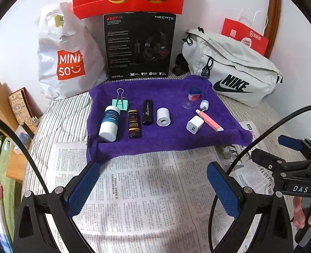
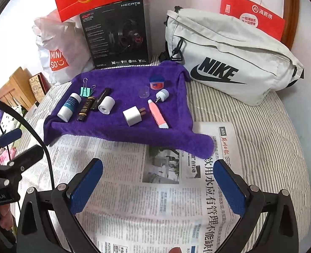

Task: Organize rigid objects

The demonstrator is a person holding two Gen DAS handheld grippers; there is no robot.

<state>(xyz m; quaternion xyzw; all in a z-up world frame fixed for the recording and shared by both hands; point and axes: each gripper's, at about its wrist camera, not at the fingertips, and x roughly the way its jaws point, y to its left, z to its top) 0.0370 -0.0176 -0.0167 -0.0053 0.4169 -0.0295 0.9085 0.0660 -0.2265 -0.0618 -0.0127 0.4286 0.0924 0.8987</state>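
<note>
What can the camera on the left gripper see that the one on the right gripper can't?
Only the left view: the right gripper seen from the side.
Only the right view: the prongs of the white charger, a newspaper photo, and the left gripper at the edge.
Both: the purple towel carrying the small items, the Nike bag, and open, empty jaws.
</note>
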